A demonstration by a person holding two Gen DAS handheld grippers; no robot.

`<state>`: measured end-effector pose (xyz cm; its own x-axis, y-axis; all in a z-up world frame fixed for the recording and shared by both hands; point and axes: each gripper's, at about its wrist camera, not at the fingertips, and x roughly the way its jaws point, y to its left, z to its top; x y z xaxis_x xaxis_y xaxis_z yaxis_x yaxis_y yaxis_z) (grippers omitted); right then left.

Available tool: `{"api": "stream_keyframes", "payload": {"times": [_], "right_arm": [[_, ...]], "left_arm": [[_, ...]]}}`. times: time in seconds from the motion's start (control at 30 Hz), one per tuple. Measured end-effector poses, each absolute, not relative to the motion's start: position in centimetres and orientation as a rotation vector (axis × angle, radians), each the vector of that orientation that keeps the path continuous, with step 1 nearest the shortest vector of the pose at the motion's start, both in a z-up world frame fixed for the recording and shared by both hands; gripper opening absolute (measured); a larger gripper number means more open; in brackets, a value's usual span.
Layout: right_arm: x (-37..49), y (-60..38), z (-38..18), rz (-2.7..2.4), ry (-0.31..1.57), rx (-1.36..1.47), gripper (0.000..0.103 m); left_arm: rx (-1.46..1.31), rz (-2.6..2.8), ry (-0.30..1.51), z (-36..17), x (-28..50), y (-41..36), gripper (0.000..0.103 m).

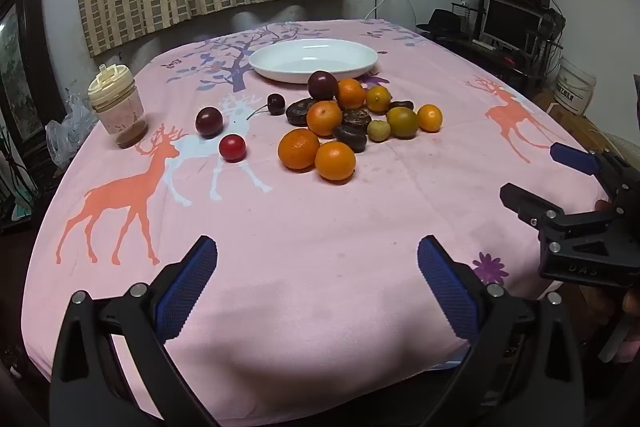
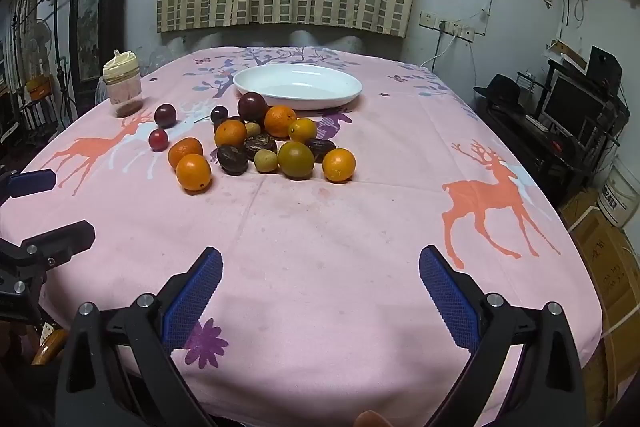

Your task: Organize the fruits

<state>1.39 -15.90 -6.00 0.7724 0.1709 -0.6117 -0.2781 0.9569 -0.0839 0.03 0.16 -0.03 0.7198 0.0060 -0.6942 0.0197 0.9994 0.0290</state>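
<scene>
- Left wrist view: The left gripper [image 1: 316,291] hovers over the near edge of a pink deer-print tablecloth [image 1: 320,227], jaws spread wide and gripping nothing.
- The fruit pile lies straight ahead and well apart from it, across a bare stretch of cloth. Nearest in line are two oranges [image 1: 335,161] touching side by side. Behind them sit dark wrinkled fruits, smaller yellow-green citrus and more oranges.
- The white oval dish [image 1: 314,61], empty, stands just beyond the pile with its long axis running left to right. A dark plum [image 1: 322,85] touches or nearly touches its front rim.
- Off to the left of the pile, loose and apart, lie a second plum [image 1: 209,121], a red plum [image 1: 232,147] and a stemmed cherry [image 1: 276,104]. A lidded cup [image 1: 118,111] stands farther left, clear of any straight path.
- The right gripper [image 1: 532,179] enters from the right edge, its jaws parted and empty.

- Right wrist view: The right gripper [image 2: 320,291] is likewise released, fingers wide over the near cloth.
- From here the pile sits ahead and slightly left. An orange [image 2: 339,165] and a greenish citrus [image 2: 296,160] are at its right front corner, the closest pieces to this hand.
- The dish [image 2: 298,86] lies directly behind the pile.
- The left gripper [image 2: 52,203] shows at the left edge, jaws apart. By this judgement the stray plums belong to that hand.
- The table edges are far from the fruit, with ample open room ahead of both grippers.
</scene>
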Motion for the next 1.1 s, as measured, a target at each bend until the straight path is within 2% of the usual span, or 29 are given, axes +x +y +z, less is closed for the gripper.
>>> {"api": "stream_keyframes", "payload": {"times": [1.1], "right_arm": [[1.69,-16.14,-6.17,0.238,0.656,-0.174,0.099]], "left_arm": [[0.05,0.015,0.792,-0.73,0.31,0.14,0.098]]}}
